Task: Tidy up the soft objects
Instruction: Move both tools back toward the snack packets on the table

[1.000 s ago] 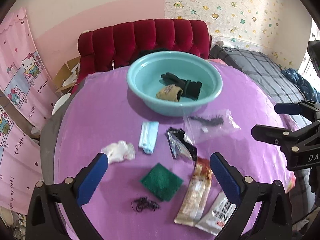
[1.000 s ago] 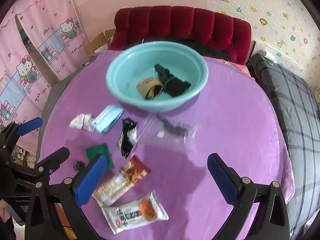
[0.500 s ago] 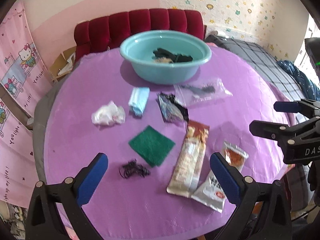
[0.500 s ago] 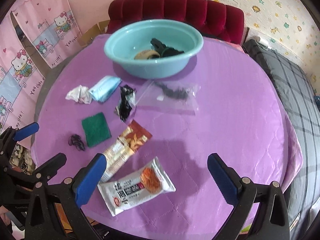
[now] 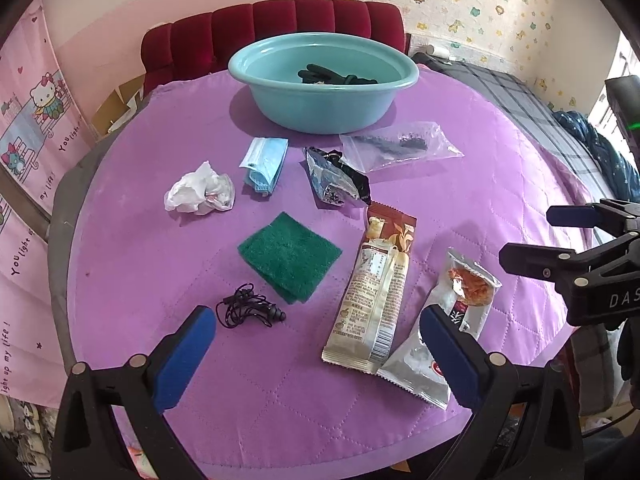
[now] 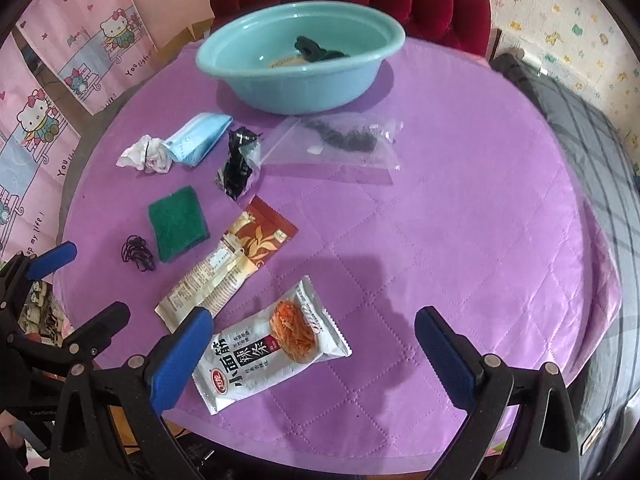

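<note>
Purple quilted cloth (image 5: 460, 184) carries everything: teal basin (image 5: 324, 80) at upper centre already holds a dark glove (image 5: 336, 76). Left gripper (image 5: 316, 344) and right gripper (image 6: 316, 344) gape wide, empty. Slick snack packets (image 6: 272, 344) near the lower edge could slide off, and the earphone tangle (image 5: 250, 312) could snag a finger.

The far basin's (image 5: 324, 92) near wall hides most of the dark glove (image 5: 336, 77) and the tan item (image 6: 286, 63) inside. The long sachet's (image 6: 224, 268) near end sits behind a blue finger. The clear bag's (image 5: 400, 145) dark contents are unreadable.
</note>
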Motion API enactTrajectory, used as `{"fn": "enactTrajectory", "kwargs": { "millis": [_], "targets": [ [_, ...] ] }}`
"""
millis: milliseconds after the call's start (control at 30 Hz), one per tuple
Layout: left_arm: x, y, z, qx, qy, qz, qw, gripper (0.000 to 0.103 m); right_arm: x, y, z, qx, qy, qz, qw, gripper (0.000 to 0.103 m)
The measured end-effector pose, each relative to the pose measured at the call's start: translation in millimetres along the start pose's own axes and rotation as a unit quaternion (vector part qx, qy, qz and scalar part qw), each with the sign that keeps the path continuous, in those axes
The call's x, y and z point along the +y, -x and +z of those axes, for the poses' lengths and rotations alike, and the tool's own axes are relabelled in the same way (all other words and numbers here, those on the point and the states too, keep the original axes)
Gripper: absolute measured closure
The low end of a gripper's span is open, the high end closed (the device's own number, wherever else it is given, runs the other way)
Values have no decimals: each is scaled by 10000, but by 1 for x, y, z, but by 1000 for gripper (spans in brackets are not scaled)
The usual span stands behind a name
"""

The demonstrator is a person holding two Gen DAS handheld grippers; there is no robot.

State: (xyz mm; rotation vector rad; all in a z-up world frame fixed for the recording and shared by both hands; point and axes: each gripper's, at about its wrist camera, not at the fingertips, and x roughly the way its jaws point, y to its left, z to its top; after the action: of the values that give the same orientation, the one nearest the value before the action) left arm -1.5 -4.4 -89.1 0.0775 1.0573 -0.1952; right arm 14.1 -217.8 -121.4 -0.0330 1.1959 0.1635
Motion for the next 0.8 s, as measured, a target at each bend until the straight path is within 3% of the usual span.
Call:
{"fn": "enactTrajectory", "kwargs": {
  "millis": [267, 500, 633, 800],
  "targets": [
    [0, -8, -2, 46, -29, 47, 10000, 0, -3, -30, -9, 542, -166, 278, 9980, 0],
    [3, -14, -9, 124, -3, 48, 9999, 0, 12, -46, -12, 885, 578, 175, 9942, 0],
    [5, -15, -13, 160, 31, 33, 9999, 0, 11, -58, -13, 1199, 540, 418, 9904, 0],
    [6, -16, -18, 207, 76, 8, 9998, 0, 15, -72, -9, 1312, 654, 328, 9887, 0]
  ]
}}
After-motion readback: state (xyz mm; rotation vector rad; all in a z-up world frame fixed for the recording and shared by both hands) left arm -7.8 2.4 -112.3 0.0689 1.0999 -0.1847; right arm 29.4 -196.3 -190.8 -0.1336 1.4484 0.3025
